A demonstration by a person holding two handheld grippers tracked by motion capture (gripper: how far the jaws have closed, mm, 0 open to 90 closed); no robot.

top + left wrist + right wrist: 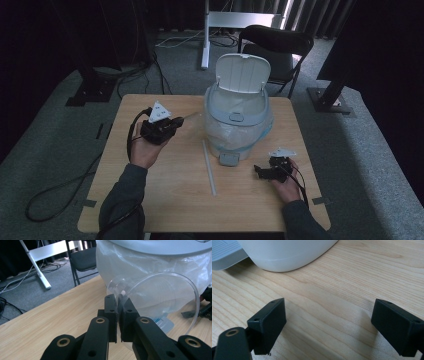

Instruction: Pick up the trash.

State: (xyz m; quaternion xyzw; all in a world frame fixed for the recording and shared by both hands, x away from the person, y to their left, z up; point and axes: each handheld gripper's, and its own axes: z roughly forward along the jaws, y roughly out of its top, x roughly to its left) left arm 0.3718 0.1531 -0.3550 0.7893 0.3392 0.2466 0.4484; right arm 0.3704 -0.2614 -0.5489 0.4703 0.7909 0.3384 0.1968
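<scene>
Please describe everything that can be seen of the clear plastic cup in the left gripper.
The clear plastic cup is thin, see-through and empty as far as can be seen. It lies tilted on its side in the air, its wide round mouth turned toward the camera and its narrower bottom toward the white bin behind it. The left gripper pinches its rim wall between shut jaws. Whether it touches the bin cannot be told.
</scene>
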